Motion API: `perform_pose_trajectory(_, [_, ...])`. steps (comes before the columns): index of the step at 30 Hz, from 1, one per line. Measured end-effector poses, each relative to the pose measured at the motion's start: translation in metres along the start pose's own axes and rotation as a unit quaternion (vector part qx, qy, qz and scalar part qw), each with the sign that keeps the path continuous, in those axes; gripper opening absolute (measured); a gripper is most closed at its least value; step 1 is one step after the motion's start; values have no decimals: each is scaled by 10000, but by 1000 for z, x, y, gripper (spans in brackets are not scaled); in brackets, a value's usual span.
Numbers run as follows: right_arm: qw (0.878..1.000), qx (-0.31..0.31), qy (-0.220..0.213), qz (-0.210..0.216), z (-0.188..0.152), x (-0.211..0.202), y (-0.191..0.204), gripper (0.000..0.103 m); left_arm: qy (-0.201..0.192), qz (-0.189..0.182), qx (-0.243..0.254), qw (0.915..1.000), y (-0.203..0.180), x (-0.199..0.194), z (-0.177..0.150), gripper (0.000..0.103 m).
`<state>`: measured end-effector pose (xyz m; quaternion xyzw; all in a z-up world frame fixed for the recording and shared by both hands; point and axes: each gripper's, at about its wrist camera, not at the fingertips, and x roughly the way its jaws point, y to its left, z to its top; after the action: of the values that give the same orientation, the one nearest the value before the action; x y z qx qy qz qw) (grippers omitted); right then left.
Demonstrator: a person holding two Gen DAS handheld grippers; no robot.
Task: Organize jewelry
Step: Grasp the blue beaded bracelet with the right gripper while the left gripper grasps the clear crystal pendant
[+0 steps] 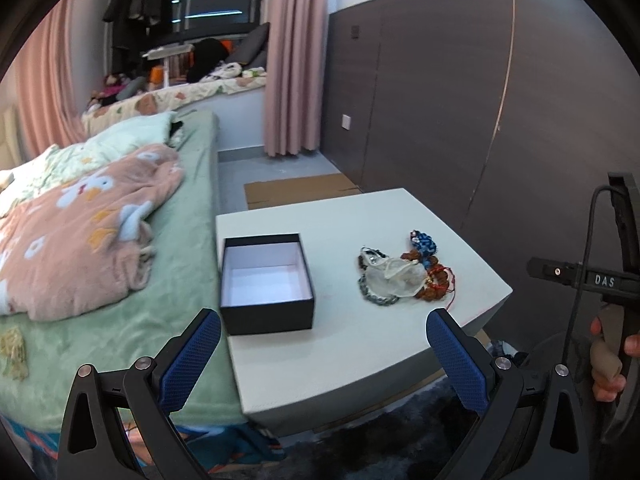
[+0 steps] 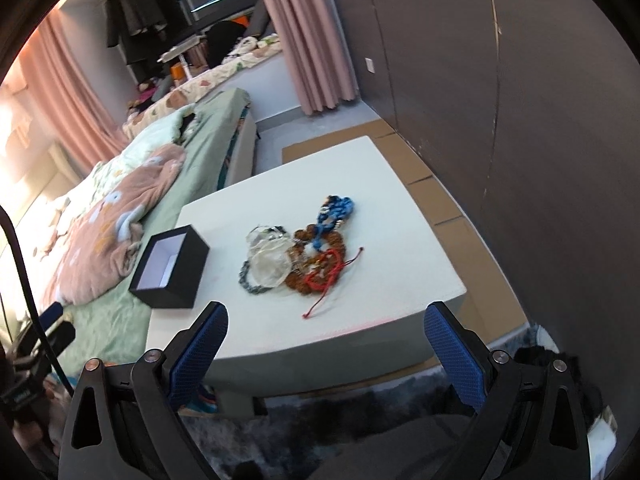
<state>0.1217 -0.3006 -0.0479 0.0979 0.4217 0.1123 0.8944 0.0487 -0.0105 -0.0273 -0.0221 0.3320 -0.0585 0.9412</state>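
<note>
On the white table [image 2: 400,240], the open black box [image 2: 170,272] sits empty at the left, with the jewelry pile [image 2: 298,258] well apart to its right. The right gripper [image 2: 324,354], wide open and empty, faces the pile and seems nearer; the left gripper [image 1: 324,360], equally spread and empty, faces the box. The tangled pieces are hard to separate.

Open, empty black box [image 1: 267,280] upright on the white table [image 1: 360,360]; tangled jewelry heap [image 1: 404,274] apart, to its right.

We see soft, even indoor light, warm glare bleeding through the pink curtain [image 2: 60,92] at left; beyond it, fisheye bending and dark vignetting; right wrist view slightly blurred.
</note>
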Motion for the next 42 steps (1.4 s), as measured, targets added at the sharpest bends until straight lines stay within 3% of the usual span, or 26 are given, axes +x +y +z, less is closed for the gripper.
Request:
perform_pose_trajectory(5, [9995, 279, 45, 170, 13, 13, -14, 97, 170, -234, 3, 9996, -11, 27, 11, 94])
perform_pose_trajectory(8, [9987, 440, 124, 233, 21, 24, -23, 87, 293, -341, 51, 9990, -18, 44, 17, 90])
perform_pose_trajectory(17, [9943, 888, 338, 487, 48, 61, -45, 74, 632, -678, 236, 9954, -44, 99, 32, 86])
perform_pose_trajectory(27, [9883, 1261, 226, 830, 50, 83, -58, 74, 1203, -956, 465, 9870, -70, 164, 37, 77])
perform_pose_trajectory(33, [9887, 1266, 393, 698, 52, 99, -56, 74, 1462, -991, 545, 9828, -78, 195, 37, 72])
perform_pose_trajectory(34, [9882, 1282, 420, 719, 53, 101, -57, 74, 1488, -1008, 551, 9822, -79, 200, 35, 69])
perform_pose_trajectory(37, [9863, 1359, 503, 786, 55, 110, -58, 74, 1646, -1098, 495, 9790, -77, 214, 27, 40])
perform_pose_trajectory(39, [9846, 1422, 579, 831, 57, 119, -57, 74, 1726, -1098, 416, 9780, -72, 221, 23, 4])
perform_pose_trajectory(42, [9813, 1532, 736, 907, 59, 130, -57, 74, 1486, -1130, 305, 9819, -65, 215, 26, 0])
